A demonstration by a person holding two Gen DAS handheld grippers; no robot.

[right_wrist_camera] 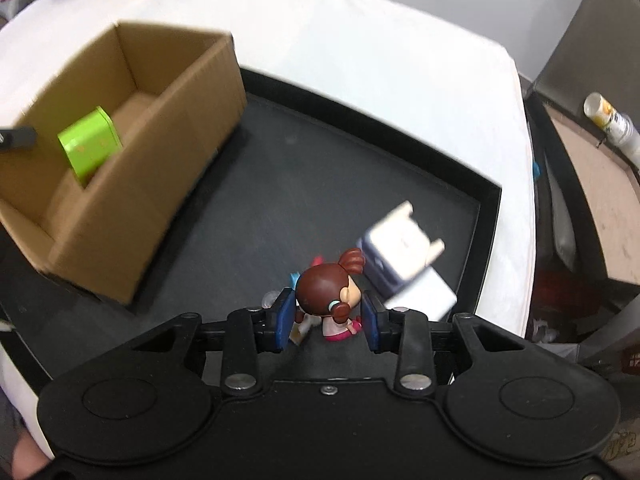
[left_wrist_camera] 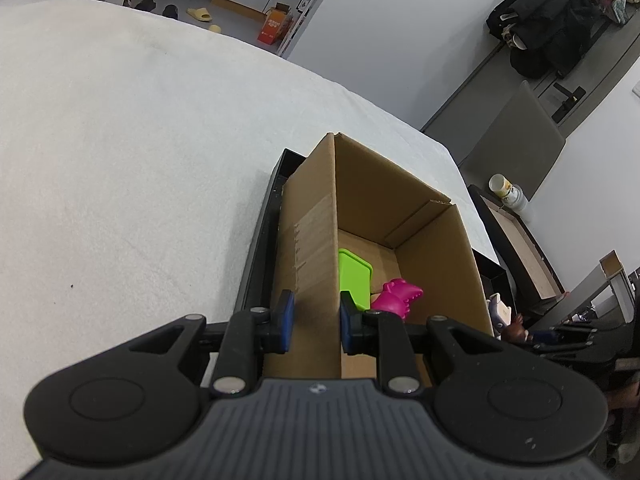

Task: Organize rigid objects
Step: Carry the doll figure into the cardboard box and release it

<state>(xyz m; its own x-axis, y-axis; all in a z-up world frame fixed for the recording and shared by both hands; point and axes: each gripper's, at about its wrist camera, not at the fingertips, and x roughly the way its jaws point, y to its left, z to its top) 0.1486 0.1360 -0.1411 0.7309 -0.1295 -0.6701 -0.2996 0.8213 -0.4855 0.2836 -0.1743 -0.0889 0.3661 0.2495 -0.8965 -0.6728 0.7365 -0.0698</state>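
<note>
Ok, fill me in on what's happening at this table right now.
A person is sorting toys from a black tray into a cardboard box. The left gripper straddles the box's side wall, apparently steadying it. The right gripper is open around a brown-haired doll figurine on the tray, not yet clamped. A green box and a pink toy are already inside; a white toy waits.
</note>
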